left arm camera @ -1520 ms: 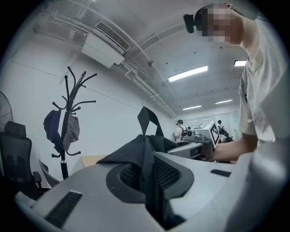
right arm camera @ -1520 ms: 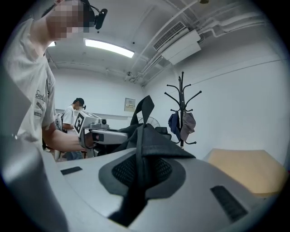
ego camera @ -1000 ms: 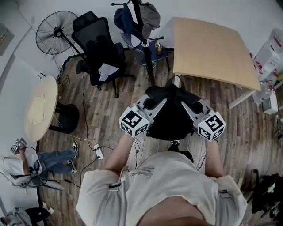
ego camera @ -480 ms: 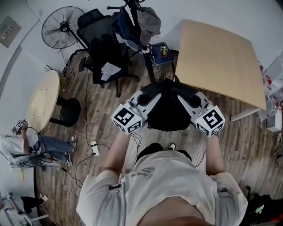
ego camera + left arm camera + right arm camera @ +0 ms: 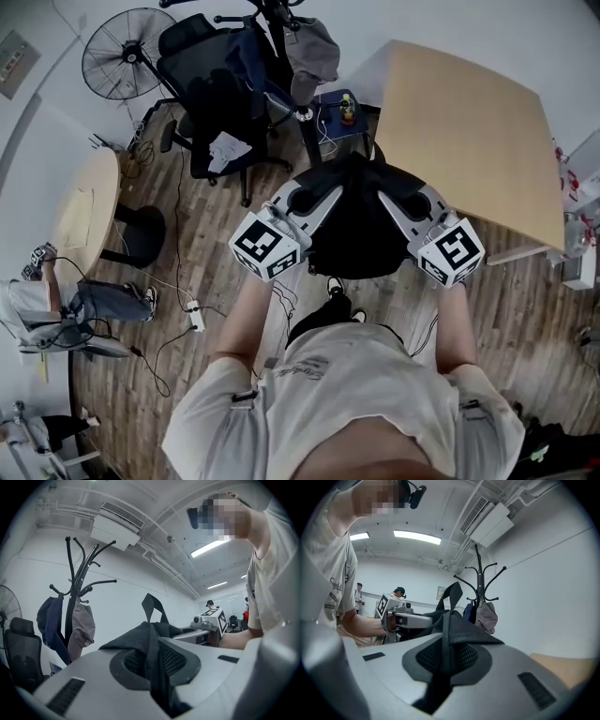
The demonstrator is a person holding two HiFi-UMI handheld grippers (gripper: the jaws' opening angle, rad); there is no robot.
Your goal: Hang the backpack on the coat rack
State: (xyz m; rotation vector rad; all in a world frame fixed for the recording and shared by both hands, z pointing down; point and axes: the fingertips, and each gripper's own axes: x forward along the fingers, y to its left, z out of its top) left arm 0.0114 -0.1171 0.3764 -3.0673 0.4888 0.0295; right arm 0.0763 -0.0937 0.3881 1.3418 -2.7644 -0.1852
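Your left hand-held gripper (image 5: 302,202) has its jaws clamped on a fold of the black backpack (image 5: 361,234). In the left gripper view the dark fabric is pinched tight between the pads. Your right hand-held gripper (image 5: 412,204) grips the other side the same way, its jaws nearly together with only the cloth between them.

You hold the backpack in the air between the two hand-held grippers, out in front of your chest and above the wooden floor (image 5: 225,234). Its carry loop (image 5: 152,605) stands upright on top. It hangs beside the near corner of the pale wooden surface (image 5: 469,122).

The coat rack (image 5: 286,52) stands just ahead of you, apart from the backpack. A dark blue item (image 5: 49,623) and a grey one (image 5: 82,627) hang on it. The backpack is not yet on any hook.
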